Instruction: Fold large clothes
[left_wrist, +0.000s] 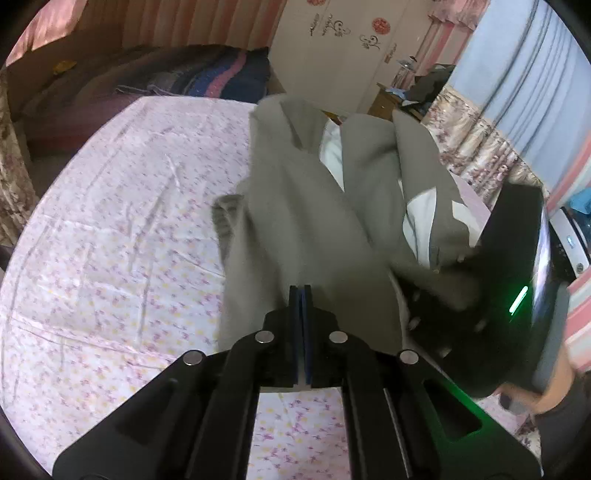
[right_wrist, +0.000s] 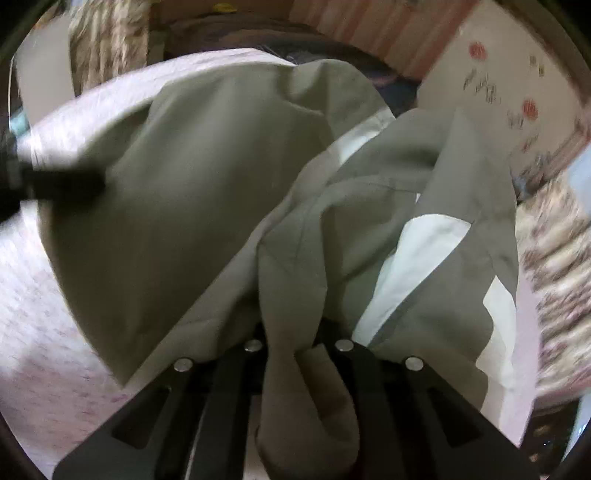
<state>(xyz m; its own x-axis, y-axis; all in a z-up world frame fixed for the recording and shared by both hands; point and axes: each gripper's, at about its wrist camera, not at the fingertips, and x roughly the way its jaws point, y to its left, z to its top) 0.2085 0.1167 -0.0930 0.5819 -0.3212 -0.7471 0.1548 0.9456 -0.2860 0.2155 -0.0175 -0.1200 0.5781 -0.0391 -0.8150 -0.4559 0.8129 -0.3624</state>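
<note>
— Cloth first: what does your left camera show?

— Grey-green jacket (left_wrist: 317, 206) with white panels, lifted off the bed sheet (left_wrist: 110, 240) and hanging in front of me. My left gripper (left_wrist: 304, 291) has its two fingers pressed together, and the fabric's lower edge sits right at their tips, so I take it I'm pinching that edge. A ribbed cuff (left_wrist: 225, 214) sticks out on the jacket's left side, over the floral sheet.

— Anything crowding you?

— My right gripper (left_wrist: 517, 295) is just beside the cloth on that side, a dark body with a green light, partly wrapped by a fold. Behind the bed lies a pile of dark and pink bedding (left_wrist: 218, 77), then a white wardrobe (left_wrist: 332, 48) with red stickers, a cluttered wooden table (left_wrist: 391, 99) and a floral curtain (left_wrist: 476, 144).

— And your right camera?

— Jacket (right_wrist: 207, 192) fills nearly all of it, blurred. A fold of grey cloth drapes straight down between my right gripper's (right_wrist: 299, 347) arms and covers the fingertips, so I cannot tell how those jaws stand. A white panel (right_wrist: 417, 266) runs to the right. My left gripper (right_wrist: 55, 184) shows as a dark smear at the jacket's left edge. Pink sheet (right_wrist: 37, 295) lies below.
</note>
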